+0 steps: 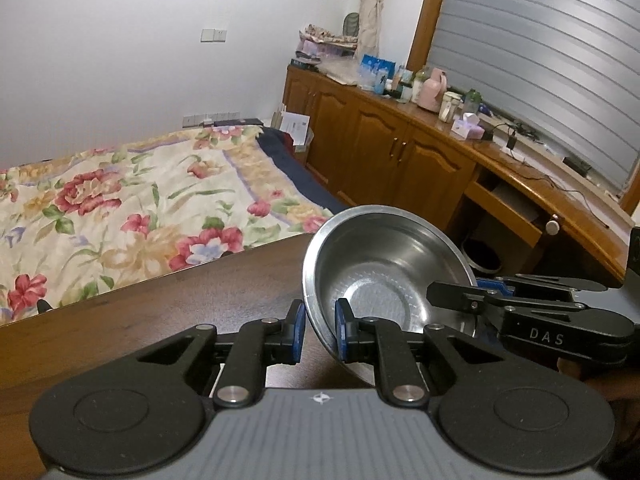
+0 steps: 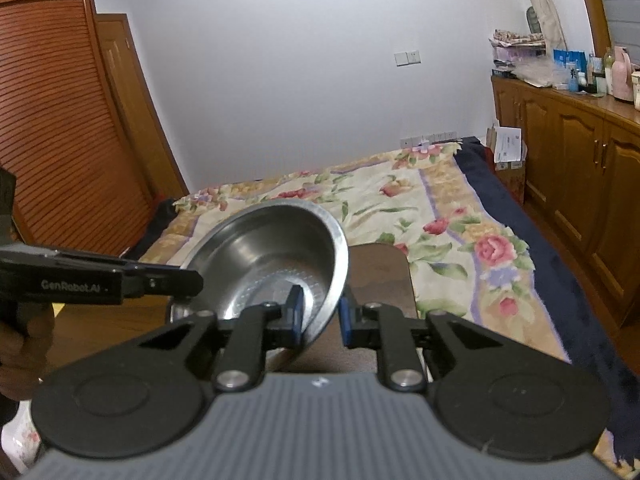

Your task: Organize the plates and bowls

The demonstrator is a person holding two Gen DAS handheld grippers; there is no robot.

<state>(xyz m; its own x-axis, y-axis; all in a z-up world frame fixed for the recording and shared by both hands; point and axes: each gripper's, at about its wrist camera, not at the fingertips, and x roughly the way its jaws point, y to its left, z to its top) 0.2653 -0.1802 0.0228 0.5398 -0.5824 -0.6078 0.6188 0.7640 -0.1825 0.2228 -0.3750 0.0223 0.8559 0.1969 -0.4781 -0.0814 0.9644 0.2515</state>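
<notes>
A steel bowl (image 1: 384,264) (image 2: 272,248) is held tilted over a dark wooden table (image 1: 180,300) (image 2: 384,276), its opening facing both cameras. My left gripper (image 1: 320,330) is shut on the bowl's left rim, one pad outside the wall and one inside. My right gripper (image 2: 320,314) is shut on the opposite rim in the same way. Each gripper also shows in the other view: the right gripper (image 1: 460,308) comes in from the right, the left gripper (image 2: 188,280) from the left. A sliver of another metal rim (image 2: 176,314) shows under the bowl.
A bed with a floral quilt (image 1: 120,200) (image 2: 400,200) lies just past the table. Wooden cabinets (image 1: 380,140) with bottles on top and an open drawer (image 1: 504,208) run along the right. A slatted wardrobe (image 2: 60,120) stands left. A hand (image 2: 24,340) holds the left gripper.
</notes>
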